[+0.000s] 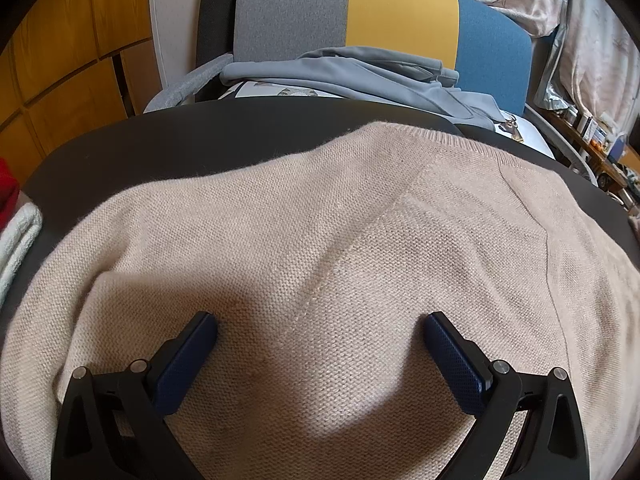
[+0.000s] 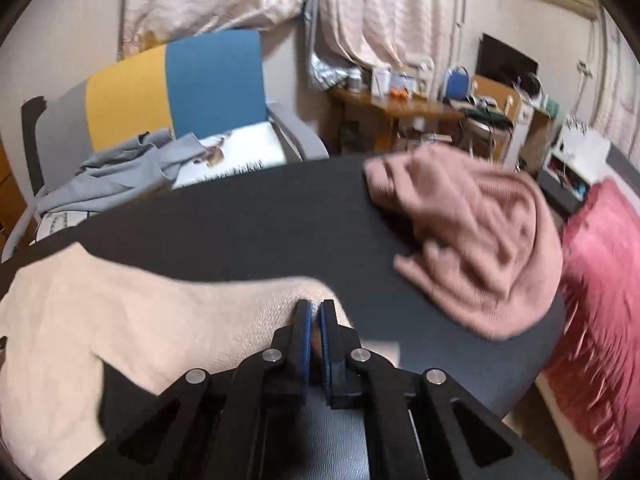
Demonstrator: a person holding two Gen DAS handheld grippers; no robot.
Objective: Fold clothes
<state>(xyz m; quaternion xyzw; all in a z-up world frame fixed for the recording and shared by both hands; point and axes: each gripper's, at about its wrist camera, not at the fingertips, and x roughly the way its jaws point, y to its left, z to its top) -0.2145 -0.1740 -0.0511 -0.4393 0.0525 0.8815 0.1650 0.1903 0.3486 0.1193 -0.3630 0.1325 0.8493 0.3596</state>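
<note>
A beige knit sweater (image 1: 320, 248) lies spread over the dark round table (image 1: 200, 136). My left gripper (image 1: 320, 328) stands open just above it, blue pads wide apart with only flat knit beneath them. In the right wrist view the same beige sweater (image 2: 120, 312) lies at the left, and its edge is lifted into a ridge. My right gripper (image 2: 314, 312) is shut on that lifted edge, with a thin fold of knit pinched between the pads.
A crumpled pink knit garment (image 2: 472, 240) lies at the table's far right. A grey, yellow and blue chair (image 1: 360, 20) behind the table holds a grey-blue garment (image 1: 360, 72). Folded white and red cloth (image 1: 16, 232) sits at the left edge. A red-pink cushion (image 2: 600, 280) is at the right.
</note>
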